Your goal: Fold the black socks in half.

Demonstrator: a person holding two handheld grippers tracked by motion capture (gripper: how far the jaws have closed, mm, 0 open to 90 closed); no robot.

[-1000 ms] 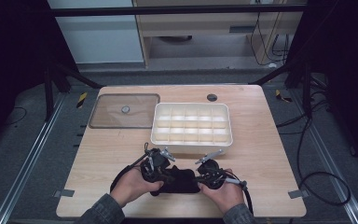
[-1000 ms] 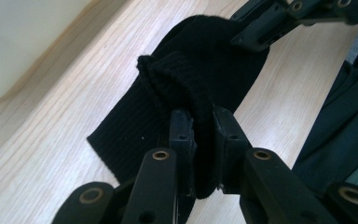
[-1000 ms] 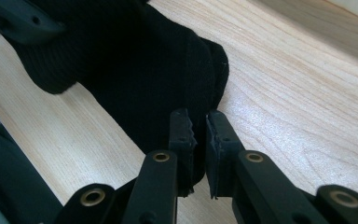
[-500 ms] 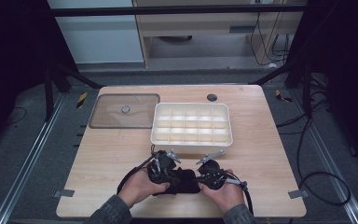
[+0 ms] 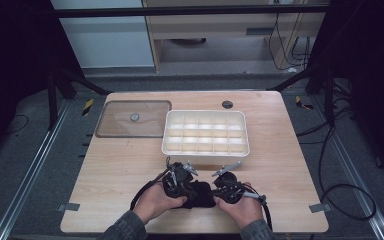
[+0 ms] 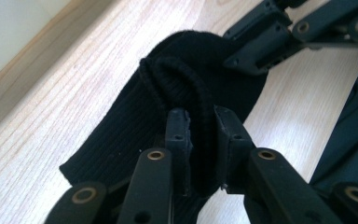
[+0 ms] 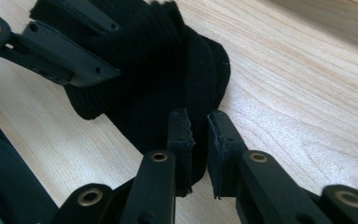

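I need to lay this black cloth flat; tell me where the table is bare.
Bare wood lies left of the divided tray, below the clear lid, and right of the tray to the table edge. The near middle is crowded: both hand-held grippers pinch the cloth.

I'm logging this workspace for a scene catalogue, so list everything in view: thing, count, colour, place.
table: one, light wood, centre of the high view
compartment tray: one, white, empty, middle of the table
lid: one, clear brownish, flat, left of the tray
cable hole: one, dark, far edge of the table
cloth: one, black ribbed knit, near edge, between the grippers
left gripper: one, black, shut on the cloth's fold
right gripper: one, black, shut on the cloth's edge
hands: two, near edge, holding the grippers
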